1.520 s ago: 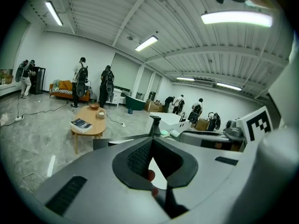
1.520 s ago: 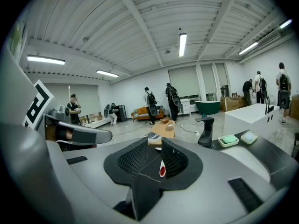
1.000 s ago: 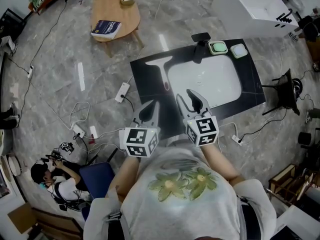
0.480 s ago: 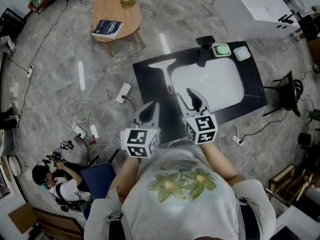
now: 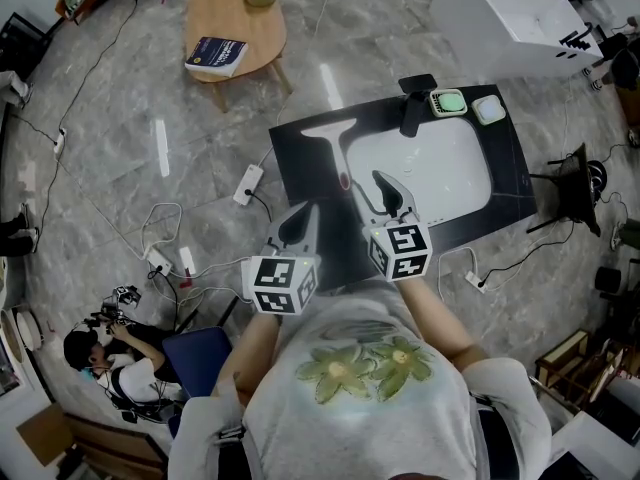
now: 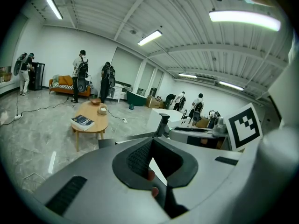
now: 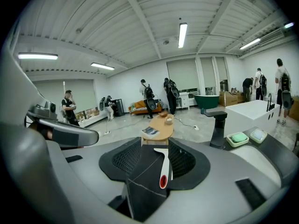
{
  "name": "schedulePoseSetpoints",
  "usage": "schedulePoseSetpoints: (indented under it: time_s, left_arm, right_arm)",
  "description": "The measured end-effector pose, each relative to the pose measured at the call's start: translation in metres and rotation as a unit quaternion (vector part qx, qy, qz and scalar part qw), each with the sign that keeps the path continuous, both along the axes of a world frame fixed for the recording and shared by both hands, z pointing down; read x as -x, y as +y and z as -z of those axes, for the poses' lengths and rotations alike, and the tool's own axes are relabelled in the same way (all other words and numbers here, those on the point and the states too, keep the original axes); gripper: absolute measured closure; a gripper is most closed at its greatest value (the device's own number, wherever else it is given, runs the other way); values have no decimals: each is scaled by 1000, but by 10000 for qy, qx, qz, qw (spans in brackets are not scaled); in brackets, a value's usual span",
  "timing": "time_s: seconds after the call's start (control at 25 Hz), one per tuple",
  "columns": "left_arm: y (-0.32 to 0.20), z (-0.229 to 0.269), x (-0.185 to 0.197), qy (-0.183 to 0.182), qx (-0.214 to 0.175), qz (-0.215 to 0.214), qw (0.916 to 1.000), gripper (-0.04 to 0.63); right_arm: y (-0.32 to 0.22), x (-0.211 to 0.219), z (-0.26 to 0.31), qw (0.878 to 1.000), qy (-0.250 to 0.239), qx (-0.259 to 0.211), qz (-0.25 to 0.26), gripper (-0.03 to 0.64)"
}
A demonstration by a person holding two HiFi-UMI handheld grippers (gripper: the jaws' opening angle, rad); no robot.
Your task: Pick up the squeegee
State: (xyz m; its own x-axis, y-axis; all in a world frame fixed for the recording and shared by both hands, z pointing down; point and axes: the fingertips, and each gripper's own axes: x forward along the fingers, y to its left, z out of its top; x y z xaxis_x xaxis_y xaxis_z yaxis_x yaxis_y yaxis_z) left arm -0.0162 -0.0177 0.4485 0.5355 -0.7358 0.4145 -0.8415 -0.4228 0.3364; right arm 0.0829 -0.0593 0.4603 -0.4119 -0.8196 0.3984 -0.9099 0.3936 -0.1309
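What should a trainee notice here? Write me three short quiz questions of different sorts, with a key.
1. True or false: the right gripper is clamped on the squeegee.
2. In the head view, where does the squeegee lie relative to the white basin? A: to its left, on the black counter. B: inside it. C: to its right.
3. Fill in: on the round wooden table lies a dark blue ____.
Key: 1 false: its jaws have just been opening, stand apart and press on nothing; the squeegee lies ahead of them. 2 A. 3 book.
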Motion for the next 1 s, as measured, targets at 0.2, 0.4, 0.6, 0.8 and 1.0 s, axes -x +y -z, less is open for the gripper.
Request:
schedulePoseSetpoints:
  time_s: [0.2, 0.4, 0.6, 0.8, 1.0]
  left_arm:
    - [-1, -2, 1, 9, 19, -16, 10000, 586]
    - [-4, -4, 2, 10, 44, -28, 10000, 586]
    - [-6, -6, 7, -6, 79, -19, 10000, 586]
    - [-9, -7, 7, -8, 92, -12, 10000, 586]
    - [-13, -9, 9, -11, 125, -18, 9999, 586]
  right_arm:
    - [-3, 1, -3, 10000, 10, 27, -33, 460]
    - [-9, 3, -9, 10000, 46, 61, -46, 460]
    - [-13, 5, -15, 9999, 121, 102, -63, 460]
    - [-17, 4, -19, 9998, 140, 149, -70, 460]
    - [-23, 8, -23, 9997, 157, 176, -57, 460]
